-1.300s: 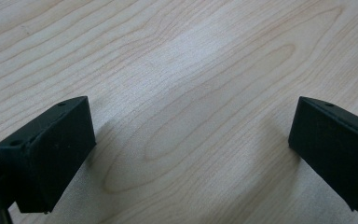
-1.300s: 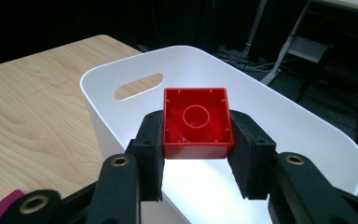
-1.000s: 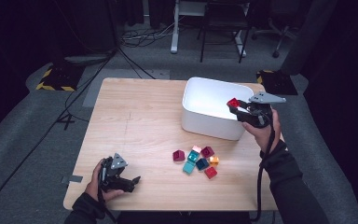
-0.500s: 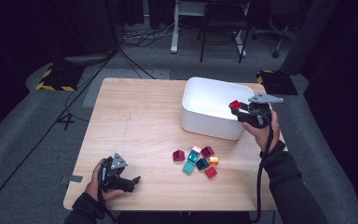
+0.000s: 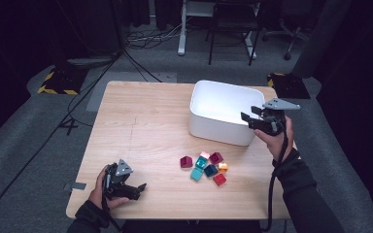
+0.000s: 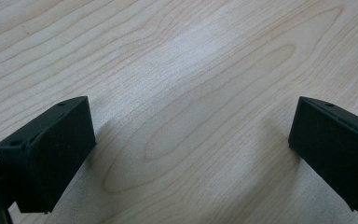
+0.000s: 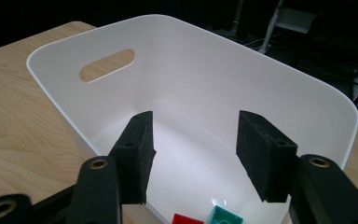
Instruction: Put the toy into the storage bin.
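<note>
- Two blocks, one red point(image 7: 186, 218) and one green point(image 7: 225, 216), lie in the white bin point(image 5: 213, 102); the red one, gripped half a second ago, has just dropped.
- Right tongs point(image 5: 252, 116) hang open and empty over the bin.
- Seven blocks point(image 5: 205, 165) wait on the worktop point(image 5: 141, 126).
- Left tongs point(image 5: 135, 189) rest wide open, idle.

A lab or studio is showing here; black curtains point(image 5: 24, 29) are hanging around, cables point(image 5: 141, 36) are trailing over grey carpet point(image 5: 39, 121); hazard tape point(image 5: 56, 90) is marking the floor.
</note>
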